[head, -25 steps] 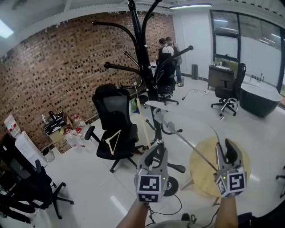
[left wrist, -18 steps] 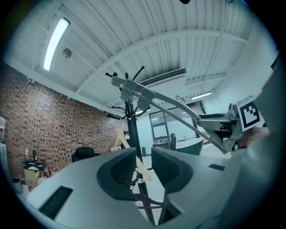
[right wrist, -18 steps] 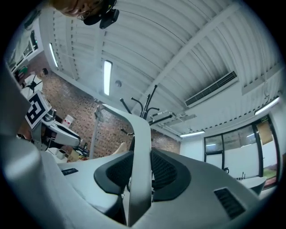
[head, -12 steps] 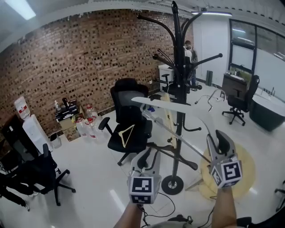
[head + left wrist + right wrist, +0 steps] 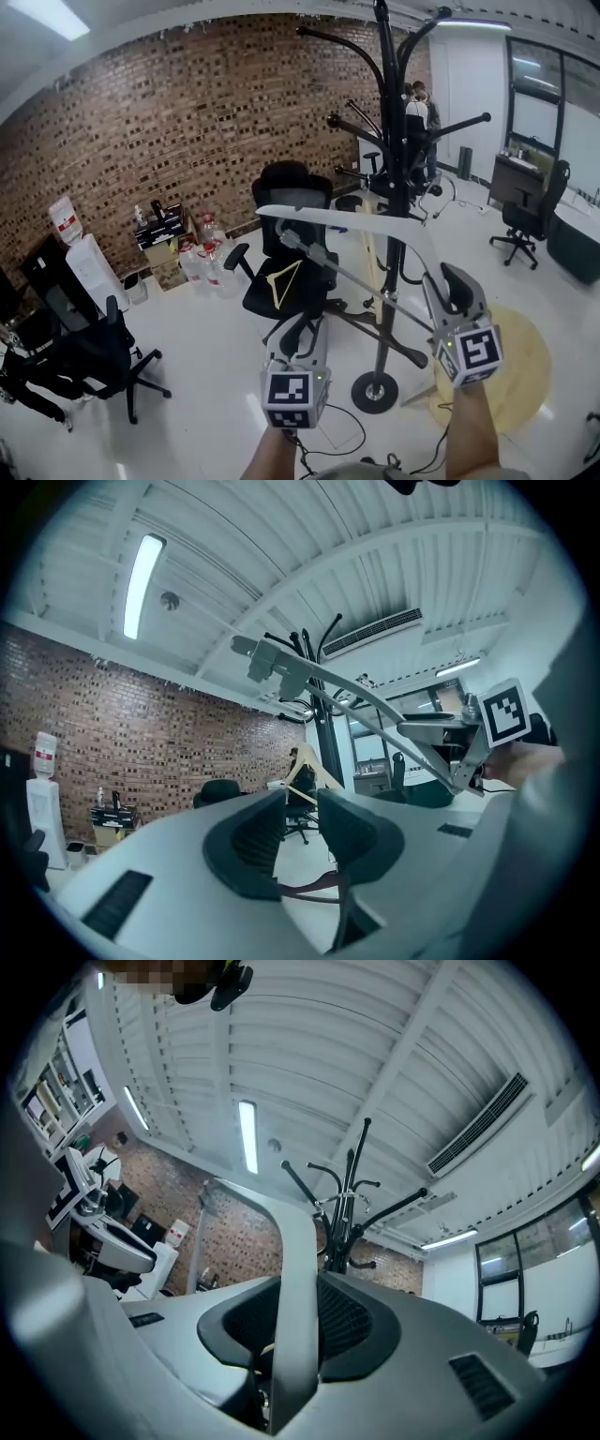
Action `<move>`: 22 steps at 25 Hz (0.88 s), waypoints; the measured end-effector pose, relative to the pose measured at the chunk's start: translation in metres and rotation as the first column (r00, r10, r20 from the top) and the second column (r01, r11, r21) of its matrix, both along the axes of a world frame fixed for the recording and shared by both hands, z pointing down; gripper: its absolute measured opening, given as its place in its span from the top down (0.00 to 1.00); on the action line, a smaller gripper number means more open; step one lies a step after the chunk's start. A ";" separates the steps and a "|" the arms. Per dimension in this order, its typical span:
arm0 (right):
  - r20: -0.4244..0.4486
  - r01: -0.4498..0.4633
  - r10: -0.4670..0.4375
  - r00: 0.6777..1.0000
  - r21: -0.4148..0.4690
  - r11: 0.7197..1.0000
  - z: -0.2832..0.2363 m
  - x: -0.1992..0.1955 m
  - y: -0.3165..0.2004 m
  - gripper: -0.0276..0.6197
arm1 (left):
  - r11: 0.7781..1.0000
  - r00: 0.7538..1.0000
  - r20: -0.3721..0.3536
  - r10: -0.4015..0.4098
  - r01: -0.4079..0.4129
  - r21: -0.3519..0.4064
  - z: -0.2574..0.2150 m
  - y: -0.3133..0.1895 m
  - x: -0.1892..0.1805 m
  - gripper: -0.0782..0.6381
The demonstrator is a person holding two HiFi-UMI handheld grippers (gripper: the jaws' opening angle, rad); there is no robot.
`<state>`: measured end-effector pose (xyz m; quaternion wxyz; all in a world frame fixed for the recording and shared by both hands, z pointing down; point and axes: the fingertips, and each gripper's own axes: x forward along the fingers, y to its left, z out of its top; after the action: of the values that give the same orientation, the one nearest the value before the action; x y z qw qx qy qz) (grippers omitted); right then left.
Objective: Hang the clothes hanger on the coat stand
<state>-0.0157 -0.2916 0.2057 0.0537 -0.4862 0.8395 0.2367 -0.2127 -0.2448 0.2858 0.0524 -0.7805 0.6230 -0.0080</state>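
Observation:
The black coat stand (image 5: pixel 395 178) rises at centre right, its round base (image 5: pixel 375 392) on the floor. My right gripper (image 5: pixel 448 283) is shut on one end of a pale grey clothes hanger (image 5: pixel 337 221). The hanger stretches left across the front of the stand's pole, its clip rod (image 5: pixel 361 278) slanting below. In the right gripper view the hanger's arm (image 5: pixel 298 1269) is clamped between the pads, with the stand (image 5: pixel 349 1194) beyond. My left gripper (image 5: pixel 300 330) is held low at centre, open and empty, with the hanger (image 5: pixel 319 677) above it.
A black office chair (image 5: pixel 286 234) with a wooden hanger (image 5: pixel 281 281) on its seat stands left of the stand. Another chair (image 5: pixel 103 361) is at the left, a water dispenser (image 5: pixel 89 267) by the brick wall. A round wooden table (image 5: pixel 525 366) is at the right. Two people (image 5: pixel 420 108) stand at the back.
The view has swung left, so the stand now sits further right. The hanger in the right gripper has risen and levelled in front of the stand. Both jaws stand as before.

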 end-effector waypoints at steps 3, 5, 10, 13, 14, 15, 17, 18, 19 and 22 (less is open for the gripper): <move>-0.004 0.022 -0.022 1.000 0.004 1.000 -0.002 0.009 -0.023 0.79 | 1.000 1.000 0.002 0.002 -0.002 -0.003 -0.003 -0.024 0.021 0.72; -0.004 0.034 -0.034 0.999 0.002 0.999 0.001 0.013 -0.039 0.79 | 1.000 1.000 -0.010 0.008 -0.008 0.000 -0.003 -0.040 0.033 0.72; -0.022 0.064 -0.064 0.998 -0.002 0.998 0.006 0.027 -0.076 0.79 | 1.000 1.000 -0.008 0.013 -0.013 0.003 -0.003 -0.081 0.065 0.72; -0.041 0.082 -0.083 0.996 -0.011 0.997 0.011 0.043 -0.098 0.79 | 1.000 1.000 -0.007 0.003 -0.003 0.003 -0.002 -0.102 0.088 0.72; -0.048 0.082 -0.082 0.995 -0.012 0.997 0.014 0.047 -0.107 0.79 | 1.000 1.000 -0.007 -0.002 0.002 0.001 -0.001 -0.108 0.093 0.72; -0.057 0.082 -0.083 0.995 -0.012 0.997 0.017 0.048 -0.116 0.79 | 1.000 1.000 -0.006 -0.008 0.008 -0.004 0.001 -0.115 0.094 0.72; -0.069 0.088 -0.089 0.994 -0.017 0.996 0.023 0.041 -0.130 0.79 | 1.000 1.000 0.003 -0.022 0.022 -0.021 0.008 -0.125 0.089 0.72; -0.061 0.091 -0.093 0.994 -0.022 0.996 0.026 0.034 -0.135 0.79 | 0.999 1.000 0.008 -0.025 0.025 -0.029 0.013 -0.129 0.083 0.72; -0.051 0.094 -0.095 0.994 -0.028 0.995 0.030 0.027 -0.139 0.79 | 0.999 1.000 0.013 -0.025 0.025 -0.036 0.017 -0.132 0.076 0.72; -0.056 0.085 -0.088 0.995 -0.048 0.995 0.048 0.019 -0.150 0.79 | 0.999 1.000 0.026 -0.013 0.014 -0.042 0.026 -0.138 0.069 0.72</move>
<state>0.0035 -0.4415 0.2541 0.0283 -0.4432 0.8663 0.2288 -0.1439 -0.3832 0.3119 0.0438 -0.7770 0.6272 -0.0316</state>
